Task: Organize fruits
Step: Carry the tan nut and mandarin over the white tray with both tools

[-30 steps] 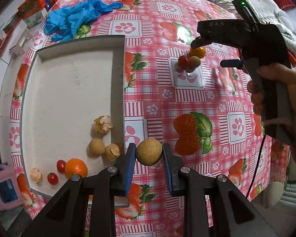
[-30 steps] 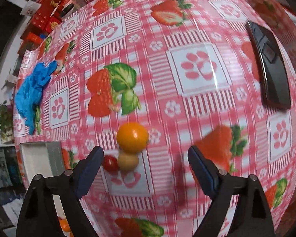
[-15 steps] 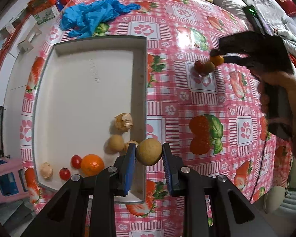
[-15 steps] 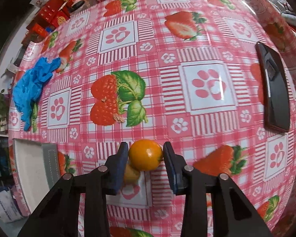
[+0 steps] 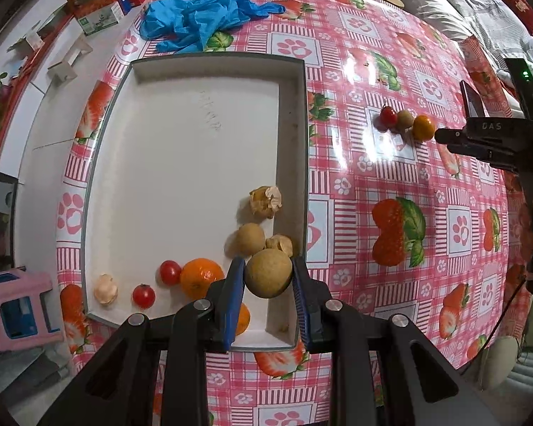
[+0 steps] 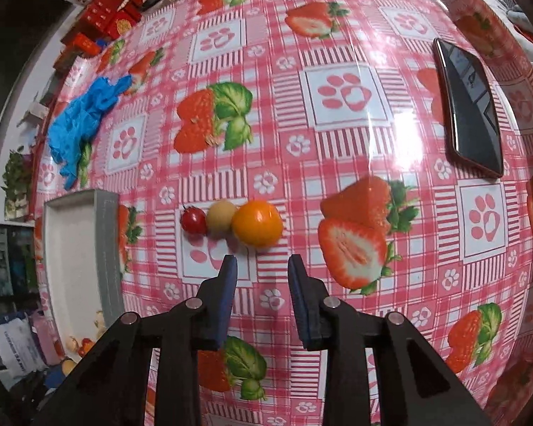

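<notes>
My left gripper (image 5: 268,277) pinched a tan, round longan (image 5: 268,273) between its blue fingers (image 5: 235,284), hanging over the white tray (image 5: 202,67), close to the tray's right wall and near corner. The right gripper (image 6: 263,284) was closing on nothing; its fingers stood narrow and empty above the tabletop (image 6: 344,159), just short of the small orange (image 6: 257,222), which lay in a touching row with a second longan (image 6: 222,216) and a cherry tomato (image 6: 193,220).

I judged the longan light, thin-shelled and apt to roll or crack, best held across its widest part, as it was. The orange looked smooth and slippery, better taken squarely across its middle.

In the tray lay another longan (image 5: 250,238), broken shells (image 5: 266,201), a mandarin (image 5: 200,277) and two tomatoes (image 5: 144,295). A second orange fruit (image 5: 243,317) sat half hidden behind my left finger. In the left view the right gripper's tips were cut off by its own body.
</notes>
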`<state>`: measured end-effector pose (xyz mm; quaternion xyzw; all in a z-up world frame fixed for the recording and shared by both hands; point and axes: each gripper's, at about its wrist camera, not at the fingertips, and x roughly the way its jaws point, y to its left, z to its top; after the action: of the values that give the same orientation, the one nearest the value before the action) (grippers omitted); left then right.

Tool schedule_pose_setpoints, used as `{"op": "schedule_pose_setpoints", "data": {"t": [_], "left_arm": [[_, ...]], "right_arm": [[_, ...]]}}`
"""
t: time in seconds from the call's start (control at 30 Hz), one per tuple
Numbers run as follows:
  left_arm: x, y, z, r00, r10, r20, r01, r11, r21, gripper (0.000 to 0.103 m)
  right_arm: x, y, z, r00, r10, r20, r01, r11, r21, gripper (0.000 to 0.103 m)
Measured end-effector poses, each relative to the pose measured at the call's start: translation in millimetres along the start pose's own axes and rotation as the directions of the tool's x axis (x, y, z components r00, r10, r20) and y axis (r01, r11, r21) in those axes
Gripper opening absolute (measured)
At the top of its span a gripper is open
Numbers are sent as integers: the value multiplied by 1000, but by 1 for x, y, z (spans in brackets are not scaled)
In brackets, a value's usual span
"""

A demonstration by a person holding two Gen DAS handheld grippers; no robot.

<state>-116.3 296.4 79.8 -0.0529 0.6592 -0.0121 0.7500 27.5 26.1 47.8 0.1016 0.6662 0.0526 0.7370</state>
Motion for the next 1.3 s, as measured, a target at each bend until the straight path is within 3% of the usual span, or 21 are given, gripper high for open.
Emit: {"op": "schedule_pose_setpoints", "data": {"t": [0.03, 0.07, 0.13, 0.4, 0.53, 0.7, 1.03, 1.2, 1.3], "left_arm": [[0, 0, -1, 1000, 0, 0, 0, 1000, 1, 28], [0, 0, -2, 1000, 0, -1, 0, 1000, 1, 28], [1, 0, -3, 1000, -2, -3, 2, 1000, -1, 28], [4, 4, -4, 1000, 2, -18, -2, 1000, -19, 28], [6, 5, -2, 1000, 6, -22, -7, 1000, -26, 28], [9, 4, 1, 1000, 12, -29, -12, 1000, -27, 28], [12, 6, 3, 999, 8, -37, -9, 999, -34, 28], [10, 5, 1, 999, 12, -34, -13, 1000, -23, 28], [10, 6, -1, 999, 14, -38, -15, 1000, -23, 28]], "right_arm": [[3, -1, -1, 1000, 5, -10, -5, 1000, -2, 35], [4, -1, -3, 1000, 4, -14, -4, 1000, -4, 50], [8, 0, -3, 1000, -25, -10, 25, 1000, -19, 68], [17, 4, 16, 994, -110, 25, 112, 988, -107, 68], [13, -5, 35, 998, -54, 38, 55, 998, -34, 68], [25, 9, 49, 999, -45, 16, 46, 997, -65, 68], [29, -7, 41, 1000, -9, 5, 9, 999, 46, 66], [34, -19, 43, 999, 48, -9, -47, 989, 143, 65], [36, -13, 42, 999, 50, -13, -47, 988, 145, 56]]}}
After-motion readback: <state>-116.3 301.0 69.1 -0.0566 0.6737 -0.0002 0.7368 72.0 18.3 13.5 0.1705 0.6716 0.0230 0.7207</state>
